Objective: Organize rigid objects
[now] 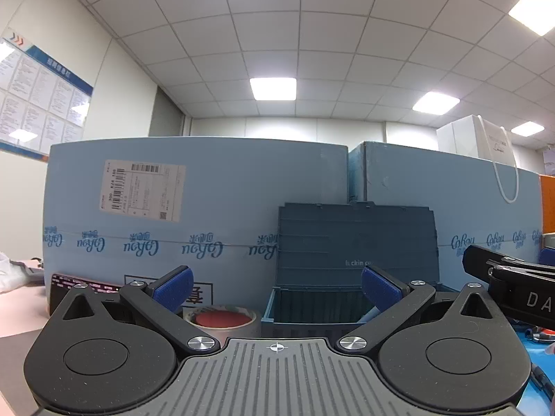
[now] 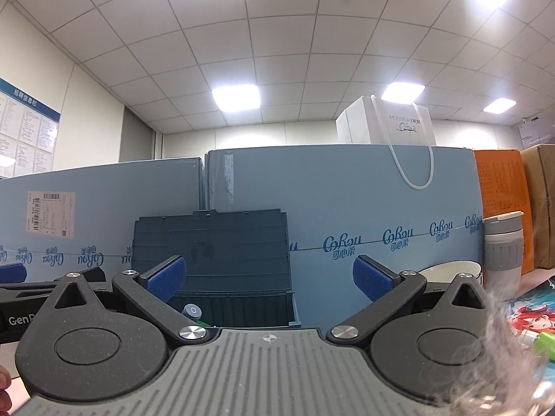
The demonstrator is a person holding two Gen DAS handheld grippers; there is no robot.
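Note:
A dark blue storage box (image 1: 312,315) stands open on the table with its lid (image 1: 357,242) raised against the cartons. It also shows in the right wrist view (image 2: 242,306), with a small grey-capped item (image 2: 191,311) inside. My left gripper (image 1: 276,286) is open and empty, just in front of the box. My right gripper (image 2: 269,279) is open and empty, facing the box's right part. A tape roll (image 1: 222,319) with a red centre lies left of the box. The right gripper's body (image 1: 513,287) shows at the right of the left wrist view.
Large light blue cartons (image 1: 194,208) form a wall behind the box. A white paper bag (image 2: 392,124) sits on top. A grey tumbler (image 2: 503,249), a white bowl (image 2: 447,272), an orange box (image 2: 503,183) and a picture mat (image 2: 530,312) are at the right.

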